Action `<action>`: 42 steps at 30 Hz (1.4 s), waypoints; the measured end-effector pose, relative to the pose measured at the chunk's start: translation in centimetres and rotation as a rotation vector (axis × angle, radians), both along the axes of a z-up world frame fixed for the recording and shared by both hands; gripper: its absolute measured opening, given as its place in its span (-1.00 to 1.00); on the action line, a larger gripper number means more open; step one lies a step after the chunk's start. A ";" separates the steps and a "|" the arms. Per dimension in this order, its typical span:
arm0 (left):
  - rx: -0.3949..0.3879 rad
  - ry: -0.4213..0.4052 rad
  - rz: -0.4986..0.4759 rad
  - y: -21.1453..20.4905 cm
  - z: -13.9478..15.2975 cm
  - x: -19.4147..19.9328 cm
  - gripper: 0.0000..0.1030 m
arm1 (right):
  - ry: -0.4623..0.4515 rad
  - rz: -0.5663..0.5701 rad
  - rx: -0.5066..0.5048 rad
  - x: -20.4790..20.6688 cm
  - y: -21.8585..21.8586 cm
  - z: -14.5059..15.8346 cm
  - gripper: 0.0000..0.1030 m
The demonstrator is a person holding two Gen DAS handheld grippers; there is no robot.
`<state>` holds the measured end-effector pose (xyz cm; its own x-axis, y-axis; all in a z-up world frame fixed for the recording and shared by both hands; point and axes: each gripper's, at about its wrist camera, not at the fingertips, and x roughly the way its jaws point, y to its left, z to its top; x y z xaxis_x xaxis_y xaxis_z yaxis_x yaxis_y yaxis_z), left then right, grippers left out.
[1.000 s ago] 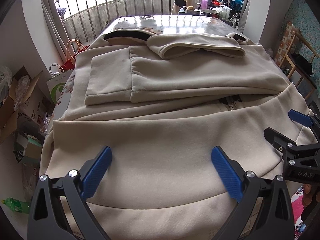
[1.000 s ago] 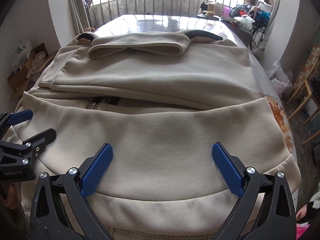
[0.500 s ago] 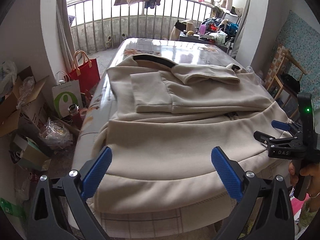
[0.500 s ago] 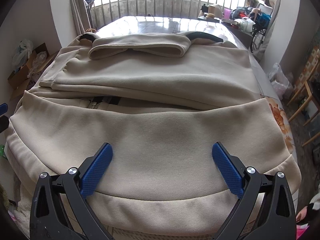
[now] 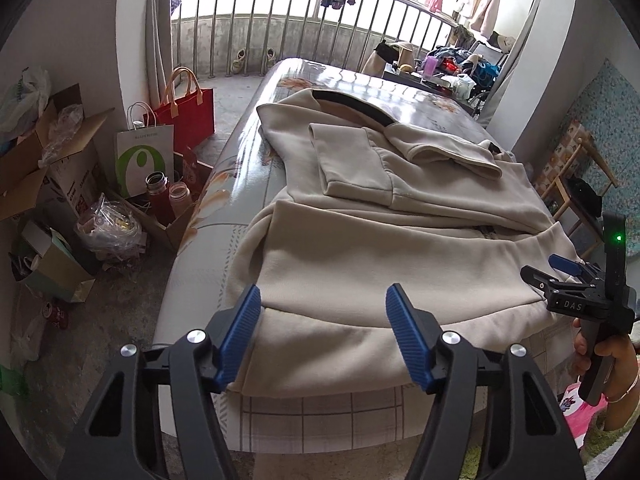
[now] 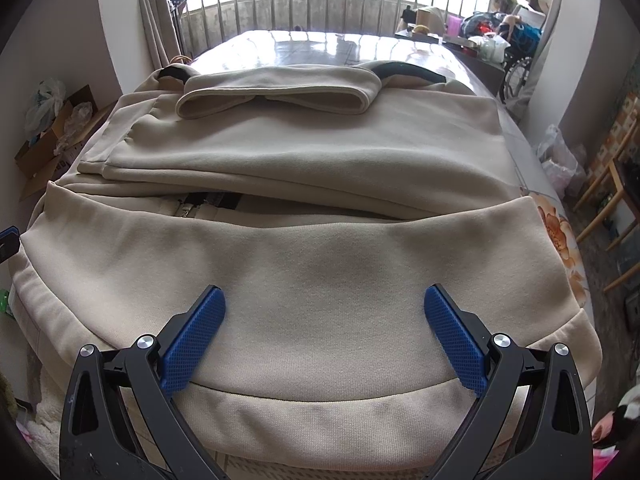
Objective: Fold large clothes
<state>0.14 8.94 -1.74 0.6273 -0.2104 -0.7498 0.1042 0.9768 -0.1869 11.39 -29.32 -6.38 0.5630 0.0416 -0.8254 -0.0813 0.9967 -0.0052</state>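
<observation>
Well, the big beige hoodie [image 5: 400, 216] lies flat on the worktop [image 5: 248, 152], with its sleeves folded in across the chest and its bottom hem hanging a little over the near edge. It looks thick and soft, like a warm fleece. It is probably a bit heavy for cloth, and it will flop and sag if only one spot is lifted. It will not break, and it does not look slippery.

The left tongs [image 5: 322, 332] hang above the near left corner of the hem. Their jaws are closing, but nothing is between them. The right tongs [image 6: 324, 336] hover over the near right part of the hoodie [image 6: 320, 240], spread wide and holding nothing.

The best place to take hold is likely the thick hem band, one corner for each tongs, so the bottom half lifts evenly.
</observation>
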 end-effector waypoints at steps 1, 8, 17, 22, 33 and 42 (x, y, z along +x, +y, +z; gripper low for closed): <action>-0.004 0.005 0.006 0.3 -0.1 0.1 0.19 | 0.000 0.000 0.000 0.0 0.0 0.0 0.85; -0.088 0.070 0.036 2.2 -0.9 1.1 -0.04 | 0.000 0.000 0.000 0.0 -0.1 0.0 0.85; -0.184 0.125 -0.011 3.4 -1.5 0.9 -0.09 | 0.001 0.000 0.000 0.0 -0.1 0.0 0.85; -0.239 0.089 -0.049 3.7 -0.9 1.0 -0.09 | -0.001 -0.001 0.000 0.0 -0.1 0.0 0.85; -0.224 0.134 -0.055 3.0 -2.1 3.7 -0.09 | -0.001 -0.001 0.000 -0.1 -0.1 0.1 0.85; -0.287 0.128 -0.042 3.4 -2.6 5.6 -0.09 | -0.001 0.001 0.000 -0.1 -0.2 0.1 0.85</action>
<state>5.75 12.37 -4.35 0.5180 -0.4488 -0.7281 0.1016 0.8775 -0.4686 11.28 -29.50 -6.31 0.5635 0.0419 -0.8250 -0.0823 0.9966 -0.0056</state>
